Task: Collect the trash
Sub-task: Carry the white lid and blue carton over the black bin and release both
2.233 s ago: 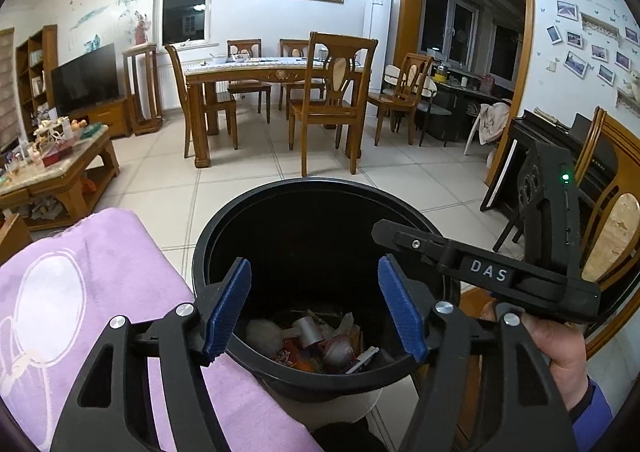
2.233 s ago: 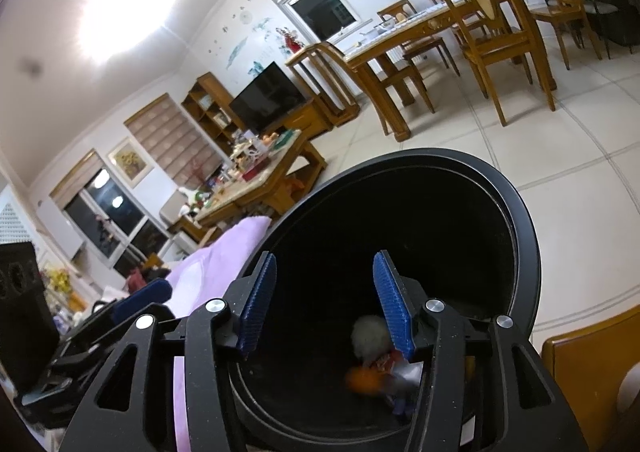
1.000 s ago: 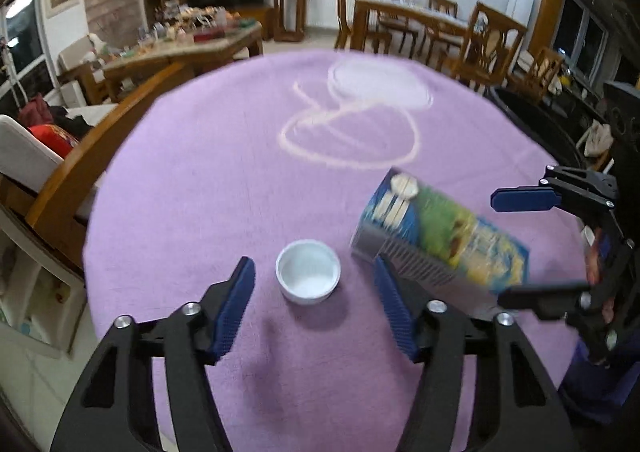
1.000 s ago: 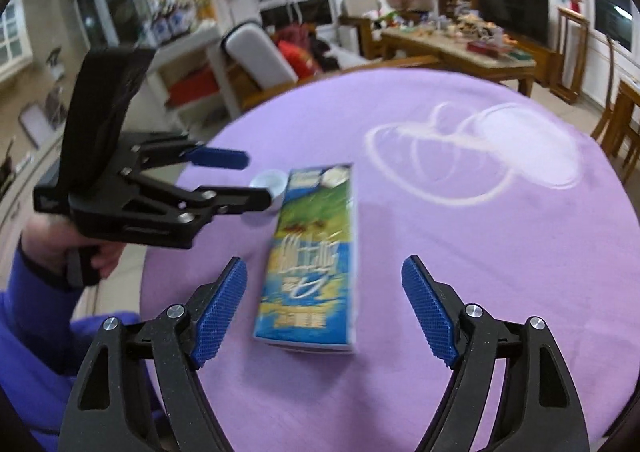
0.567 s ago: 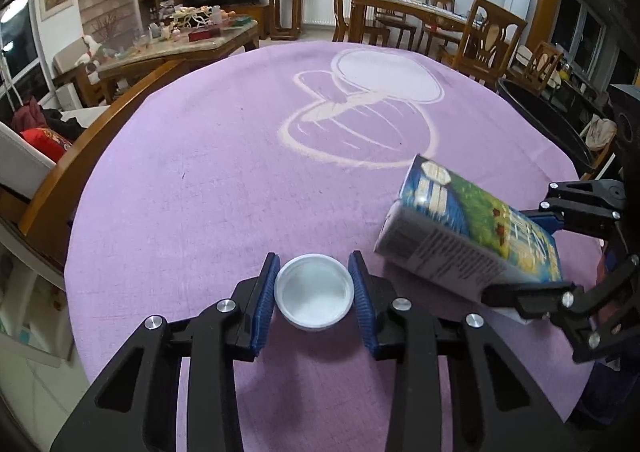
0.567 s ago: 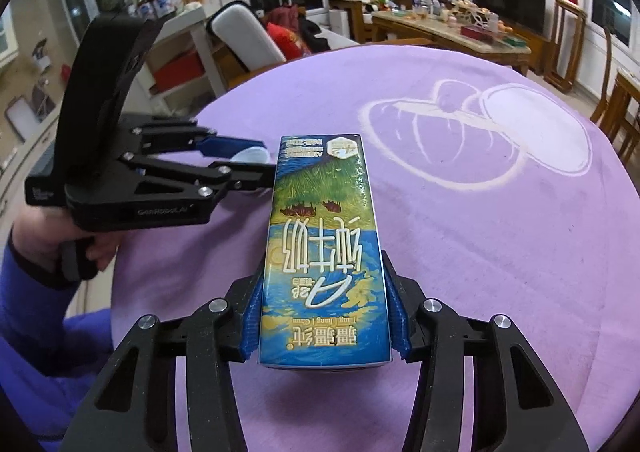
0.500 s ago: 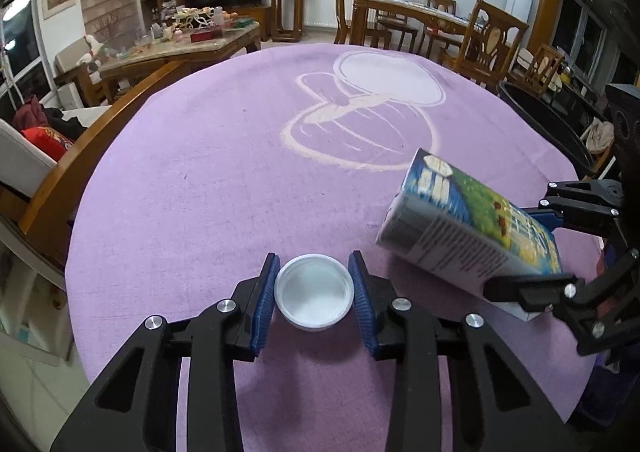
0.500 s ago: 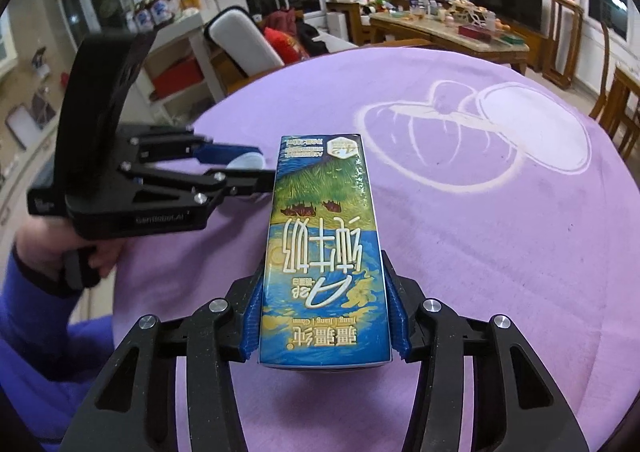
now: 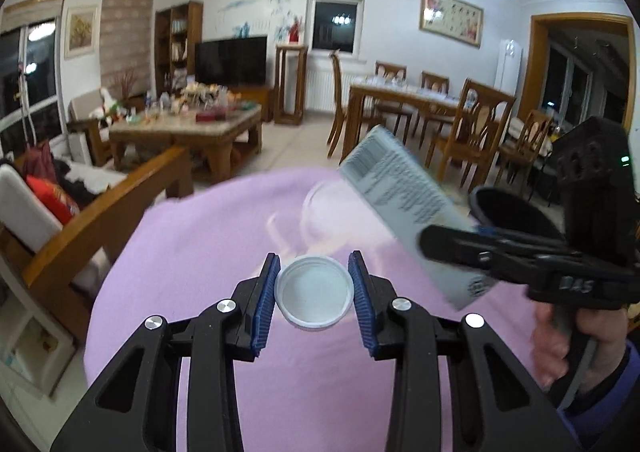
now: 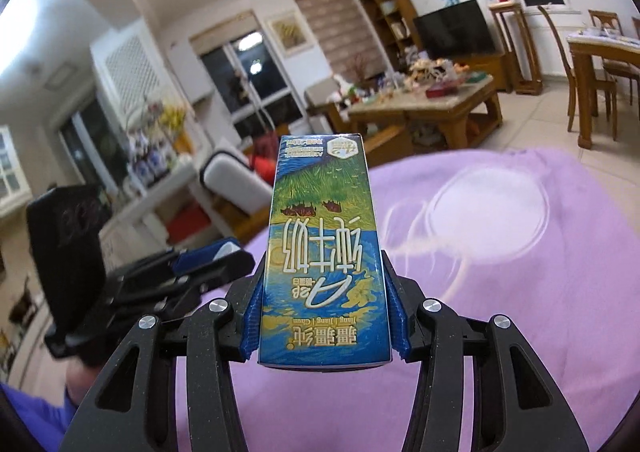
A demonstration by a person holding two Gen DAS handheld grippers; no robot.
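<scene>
My left gripper [image 9: 314,294] is shut on a small white plastic cup [image 9: 314,298] and holds it above the purple tablecloth [image 9: 200,244]. My right gripper [image 10: 324,316] is shut on a blue and green milk carton [image 10: 324,252], lifted off the cloth and pointing forward. In the left wrist view the carton [image 9: 412,203] is tilted up at the right, held by the right gripper [image 9: 460,248]. The left gripper [image 10: 208,256] also shows at the left in the right wrist view. The black trash bin's rim [image 9: 508,207] shows beyond the carton.
A wooden chair back [image 9: 100,219] stands at the table's left edge. A coffee table [image 9: 188,131] with clutter, a dining table [image 9: 404,99] with chairs and a TV [image 9: 230,59] stand farther off on the tiled floor.
Both grippers have lifted their loads off the cloth and tilted upward toward the room. The carton has risen and tipped up. The cup stays clamped in the left gripper.
</scene>
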